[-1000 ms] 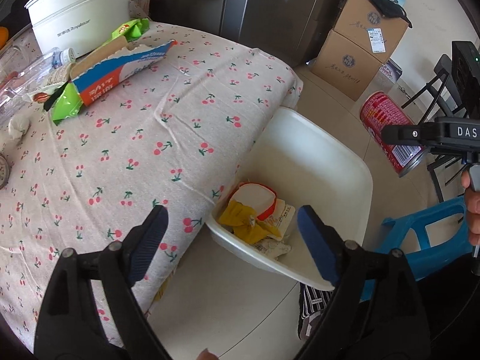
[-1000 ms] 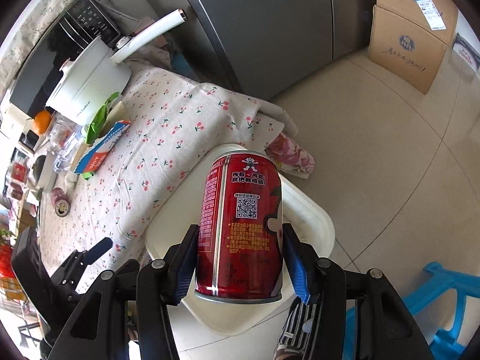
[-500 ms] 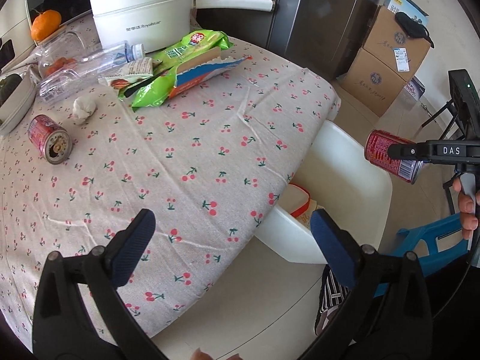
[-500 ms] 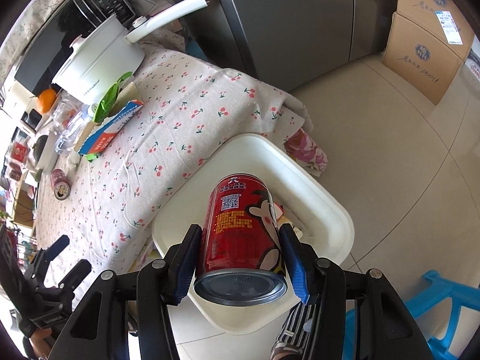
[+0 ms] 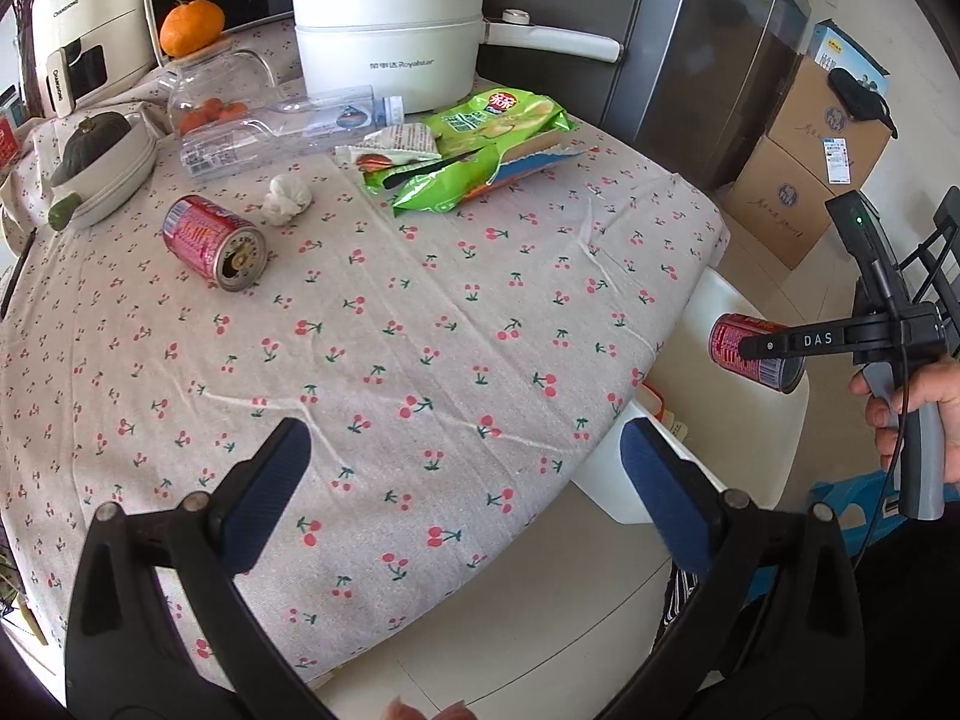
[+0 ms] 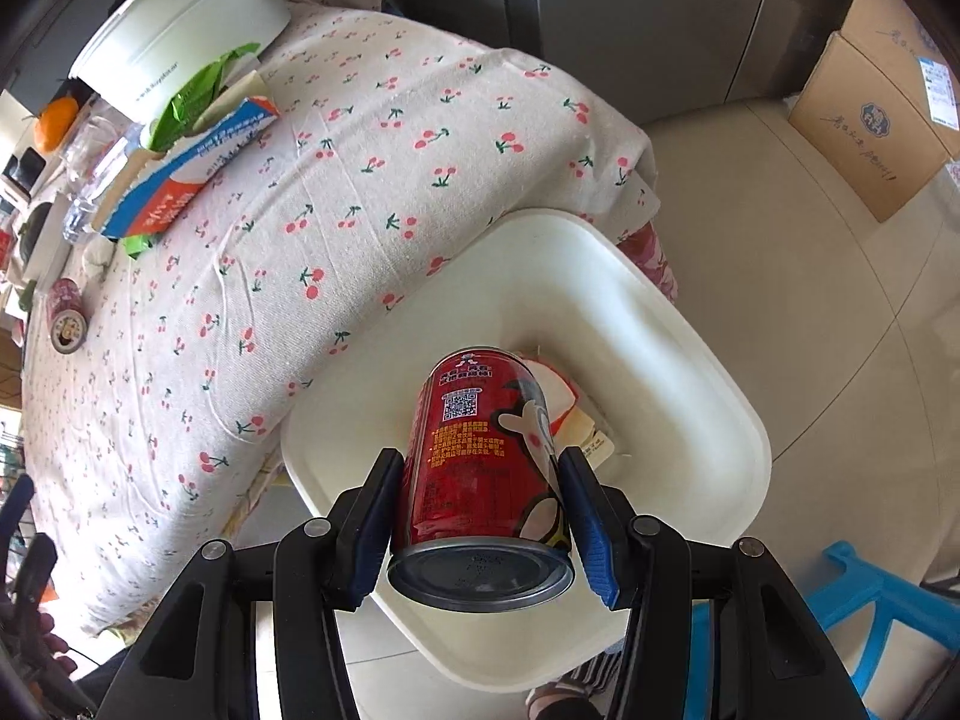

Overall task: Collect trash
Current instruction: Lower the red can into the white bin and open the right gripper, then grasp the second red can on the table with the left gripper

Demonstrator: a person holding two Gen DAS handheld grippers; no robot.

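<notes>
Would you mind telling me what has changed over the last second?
The right gripper tipped the red drink can downward over the white plastic bin. The open left gripper swung from the bin toward the table. The grip on the can stayed unchanged.

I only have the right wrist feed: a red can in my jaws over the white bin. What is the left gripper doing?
Observer: The left gripper is wide open and empty, above the cherry-print tablecloth.
Operator: My view shows only a sliver of the table's far end. What trash is left there?
Observer: A second red can lies on its side, with a crumpled white wad right beside it.
Operator: Anything else?
Observer: A clear plastic bottle lies flat by the white pot, next to green snack bags.
</notes>
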